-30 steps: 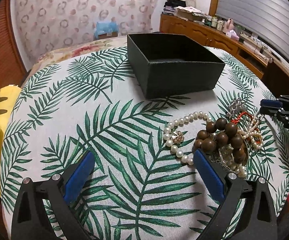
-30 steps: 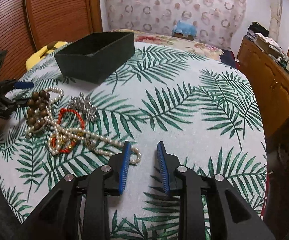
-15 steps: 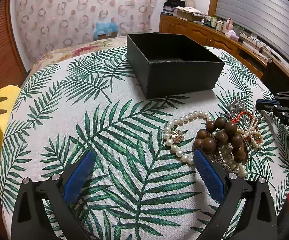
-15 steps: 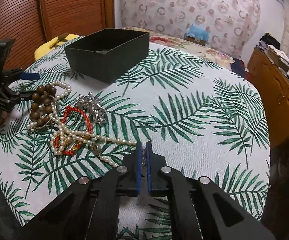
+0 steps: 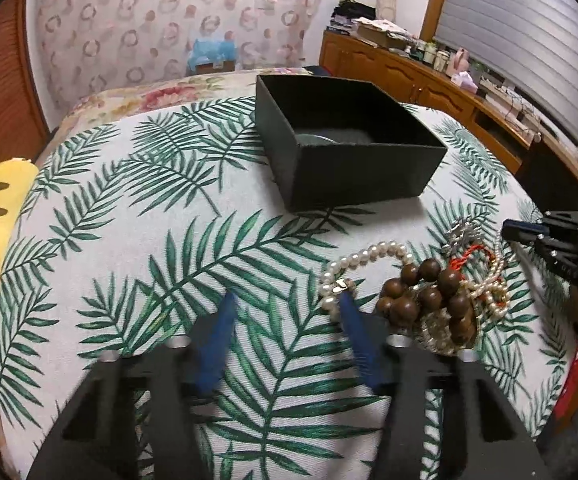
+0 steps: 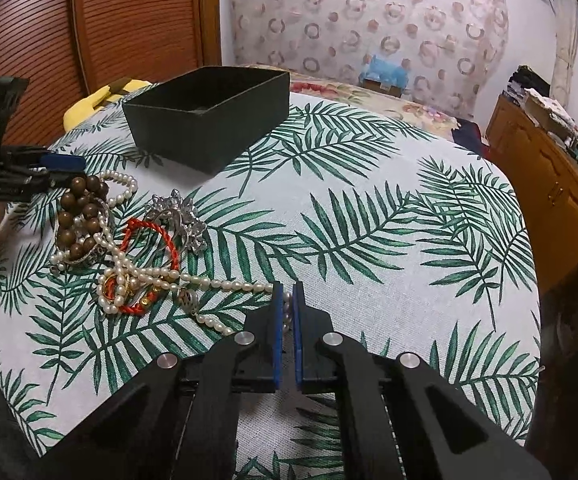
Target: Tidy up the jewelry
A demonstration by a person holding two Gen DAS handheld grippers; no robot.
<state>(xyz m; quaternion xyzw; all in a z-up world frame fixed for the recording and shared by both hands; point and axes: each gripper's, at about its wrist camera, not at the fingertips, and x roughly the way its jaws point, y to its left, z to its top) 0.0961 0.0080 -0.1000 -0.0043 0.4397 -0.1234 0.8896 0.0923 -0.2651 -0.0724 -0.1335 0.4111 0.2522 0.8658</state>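
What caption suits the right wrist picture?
Right gripper pinches a pearl necklace beside tangled jewelry, black box waiting.

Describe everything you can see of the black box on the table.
The black box is rectangular with straight walls, lidless and open at the top. It looks like matte, finely textured cardboard. It stands upright and flat on the palm-leaf tablecloth, beyond the jewelry pile, apart from it and from both grippers. Inside, something pale and rounded lies on the bottom; what it is cannot be told.

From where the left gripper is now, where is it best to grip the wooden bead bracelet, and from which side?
Probably the nearest beads of the wooden bead bracelet, coming from above: it lies flat, partly piled over a pearl strand. The left gripper stands open beside it.
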